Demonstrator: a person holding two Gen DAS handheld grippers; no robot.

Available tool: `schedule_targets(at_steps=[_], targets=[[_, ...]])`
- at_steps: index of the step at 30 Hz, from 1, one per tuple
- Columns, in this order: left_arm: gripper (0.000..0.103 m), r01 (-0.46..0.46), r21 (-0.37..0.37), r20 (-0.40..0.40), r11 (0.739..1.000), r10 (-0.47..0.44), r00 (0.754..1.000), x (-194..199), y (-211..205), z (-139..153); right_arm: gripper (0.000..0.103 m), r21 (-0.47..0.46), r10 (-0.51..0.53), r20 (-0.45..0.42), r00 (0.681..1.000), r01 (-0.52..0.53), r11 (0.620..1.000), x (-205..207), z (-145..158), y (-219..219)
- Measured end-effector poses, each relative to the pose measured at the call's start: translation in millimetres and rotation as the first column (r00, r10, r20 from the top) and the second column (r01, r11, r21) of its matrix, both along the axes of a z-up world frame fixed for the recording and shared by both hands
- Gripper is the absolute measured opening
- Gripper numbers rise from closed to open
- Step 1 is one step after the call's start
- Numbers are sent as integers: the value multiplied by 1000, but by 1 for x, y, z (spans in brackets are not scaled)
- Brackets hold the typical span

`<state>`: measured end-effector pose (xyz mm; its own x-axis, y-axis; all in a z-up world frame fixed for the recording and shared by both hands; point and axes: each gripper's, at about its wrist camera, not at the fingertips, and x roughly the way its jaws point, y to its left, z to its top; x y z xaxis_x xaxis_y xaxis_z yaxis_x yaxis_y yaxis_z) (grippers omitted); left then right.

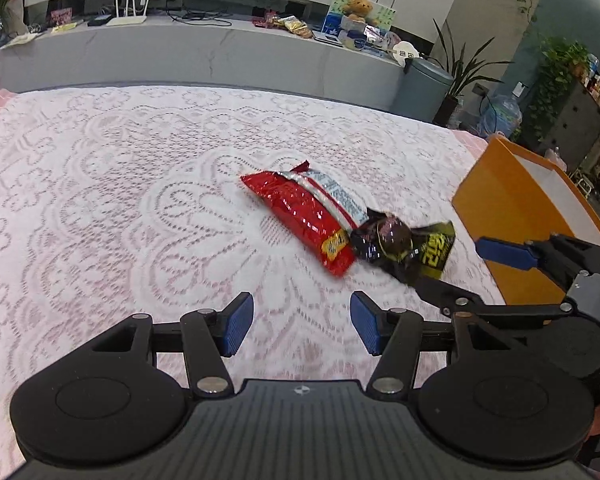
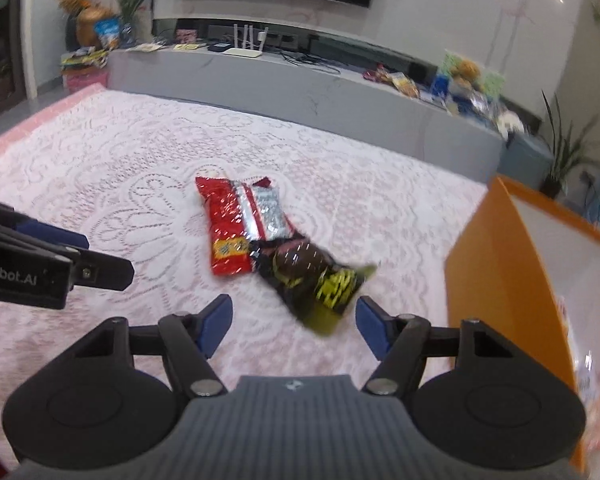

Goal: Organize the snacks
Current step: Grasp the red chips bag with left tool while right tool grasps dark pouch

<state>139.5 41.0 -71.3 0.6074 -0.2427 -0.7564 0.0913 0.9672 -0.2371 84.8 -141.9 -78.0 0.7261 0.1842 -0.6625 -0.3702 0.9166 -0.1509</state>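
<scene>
On the lace-covered worktop (image 2: 100,152), beside the orange box (image 2: 500,264), the red snack bag (image 2: 228,224) is touching the dark snack bag (image 2: 312,280). The right gripper (image 2: 294,326) is nearing it, jaws wide, empty; it should be straddling the near end squarely.

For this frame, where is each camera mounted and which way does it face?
Left wrist: on the left hand-held gripper, looking down and forward at the red packet; the right hand-held gripper intrudes.
Right wrist: on the right hand-held gripper, facing the dark packet.
Shared: both packets, orange box, lace tablecloth.
</scene>
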Motion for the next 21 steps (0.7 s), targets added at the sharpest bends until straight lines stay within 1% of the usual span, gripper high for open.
schedule_targets(at_steps=[4,6,9,11,17,20,21], targets=[[66,-7,-9,-7,1000,7,1000,17,-2,-6,67,-59,69,38,997,-66,996,20,-3,7],[66,-11,-11,-14,1000,11,1000,23,-3,-9,67,-77,109,30,994,-106,991,30,-6,11],[66,-7,8,-17,1000,8,1000,29,-3,-12,67,-93,128,7,992,-127,988,45,-14,15],[66,-5,24,-18,1000,5,1000,33,-3,-13,67,-79,124,-22,992,-125,989,55,-19,15],[66,11,35,-34,999,-10,999,41,0,-17,66,-24,111,-115,987,-115,993,77,-39,15],[66,23,42,-34,999,-21,999,45,-1,-19,66,13,93,-116,989,-92,996,80,-44,11],[66,26,39,-33,999,-24,999,47,-1,-19,63,24,80,-118,990,-77,997,82,-45,10]])
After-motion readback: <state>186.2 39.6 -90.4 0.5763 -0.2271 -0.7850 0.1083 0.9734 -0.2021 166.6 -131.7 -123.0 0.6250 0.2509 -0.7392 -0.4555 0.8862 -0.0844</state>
